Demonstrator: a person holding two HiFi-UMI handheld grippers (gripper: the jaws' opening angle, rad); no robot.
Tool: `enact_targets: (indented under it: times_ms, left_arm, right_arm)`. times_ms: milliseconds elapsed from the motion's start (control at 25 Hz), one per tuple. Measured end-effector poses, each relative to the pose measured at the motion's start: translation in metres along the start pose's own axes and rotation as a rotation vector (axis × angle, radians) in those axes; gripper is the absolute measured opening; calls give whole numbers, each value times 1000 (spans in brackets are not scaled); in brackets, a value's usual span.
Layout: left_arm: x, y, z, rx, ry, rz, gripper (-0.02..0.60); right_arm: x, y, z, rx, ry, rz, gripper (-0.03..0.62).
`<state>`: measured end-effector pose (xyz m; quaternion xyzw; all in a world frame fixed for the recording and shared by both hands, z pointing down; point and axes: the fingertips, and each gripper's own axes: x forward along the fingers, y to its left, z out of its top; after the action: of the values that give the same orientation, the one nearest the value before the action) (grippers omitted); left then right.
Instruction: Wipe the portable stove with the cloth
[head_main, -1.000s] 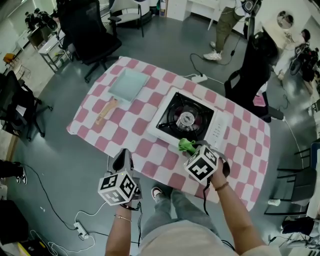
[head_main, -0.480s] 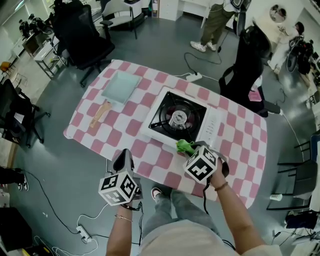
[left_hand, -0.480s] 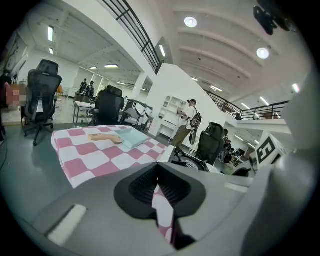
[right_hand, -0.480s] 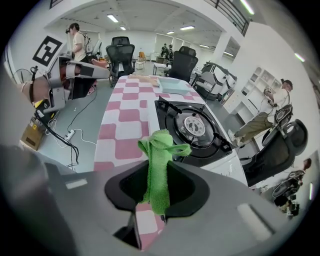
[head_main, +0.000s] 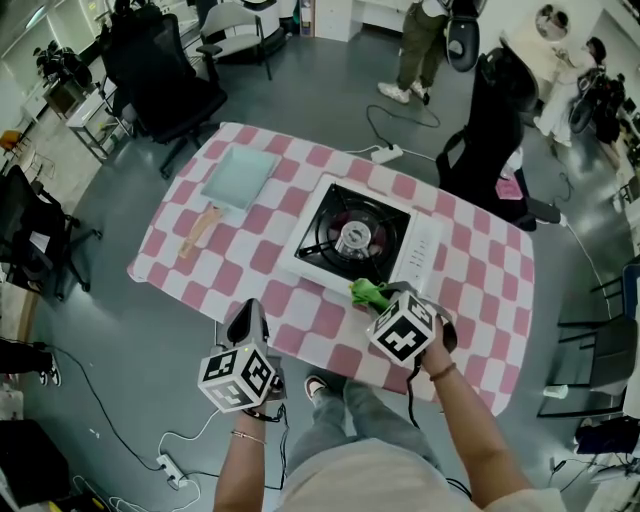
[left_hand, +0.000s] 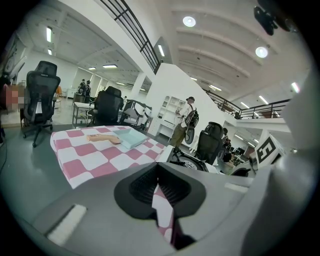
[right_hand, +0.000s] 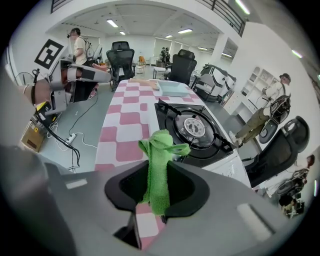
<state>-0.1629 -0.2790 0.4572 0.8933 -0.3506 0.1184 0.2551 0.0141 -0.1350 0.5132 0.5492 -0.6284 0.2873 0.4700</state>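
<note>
At front edge of stove (head_main: 355, 240), right gripper (right_hand: 158, 187) clamped on green cloth (right_hand: 159, 155).

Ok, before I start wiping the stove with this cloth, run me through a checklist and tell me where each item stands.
1. Cloth held firmly: ok. The green cloth is pinched in the right gripper's jaws.
2. Cloth against the stove: cannot tell; it sits at the near edge.
3. Stove top free of pans: ok, only the burner and grate.
4. Flame out: ok, none shows.
5. Left gripper out of the way: ok, shut, empty, by the table's near edge.
</note>
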Motion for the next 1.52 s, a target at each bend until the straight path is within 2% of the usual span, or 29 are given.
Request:
enact_targets:
  times_ms: [240, 440, 600, 760, 920, 1120, 1360, 1520]
  left_arm:
    - [5, -7, 4, 16, 2, -15, 0]
    - [12, -22, 11, 41, 1, -43, 0]
    - [21, -38, 24, 63, -11, -73, 0]
    - [33, -60, 44, 97, -38, -117, 0]
    - [44, -85, 70, 138, -86, -164, 0]
    - [57, -109, 93, 184, -119, -199, 0]
    - [72, -134, 106, 211, -139, -234, 0]
    - [83, -149, 109, 217, -148, -250, 0]
  right_arm:
    - [-6, -3, 1, 39, -73, 21, 100]
    - [-28, -13, 12, 142, -231, 62, 100]
    - [-55, -43, 10, 217, -351, 4, 100]
    - [-88, -84, -8, 333, -460, -111, 100]
    - [-130, -127, -43, 552, -614, -238, 100]
    - [-184, -175, -104, 760, -772, -465, 100]
    - [-245, -197, -180, 888, -900, -783, 100]
    - [-270, -195, -221, 930, -925, -973, 101]
